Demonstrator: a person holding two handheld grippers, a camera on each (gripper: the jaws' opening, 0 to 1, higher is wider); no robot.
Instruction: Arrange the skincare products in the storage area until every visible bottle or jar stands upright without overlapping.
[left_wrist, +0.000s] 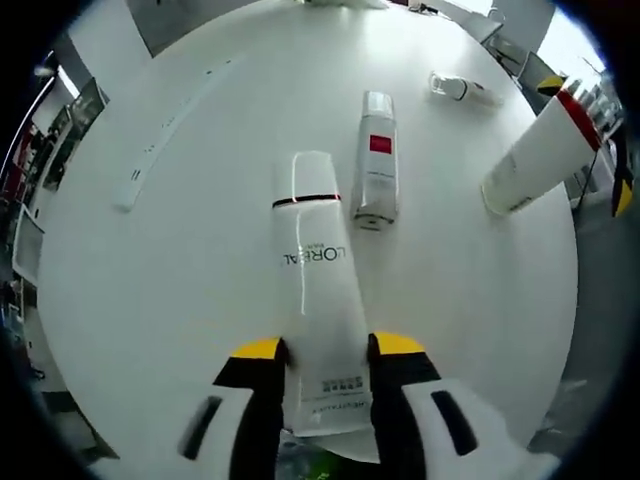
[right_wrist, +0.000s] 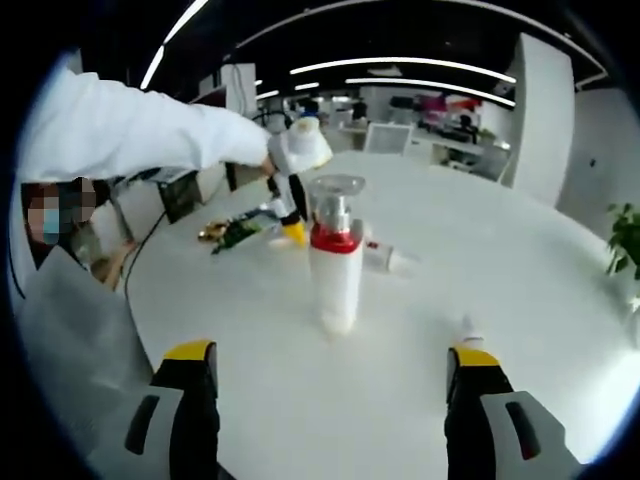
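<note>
The setting was an open-plan office. In the right gripper view, long strip lights (right_wrist: 400, 65) ran in lines across a dark ceiling, a broad white column (right_wrist: 545, 115) stood at the right, and desks with chairs (right_wrist: 385, 137) filled the far background. A potted plant (right_wrist: 625, 240) showed at the right edge. The work surface was a large round white table (right_wrist: 520, 270), of the meeting-room kind. In the left gripper view, what appeared to be shelving (left_wrist: 45, 165) lined the blurred left margin.

White claw (left_wrist: 327, 350) bodies with black, yellow-tipped jaws (2 apiece); a white sleeve (right_wrist: 130, 125).
</note>
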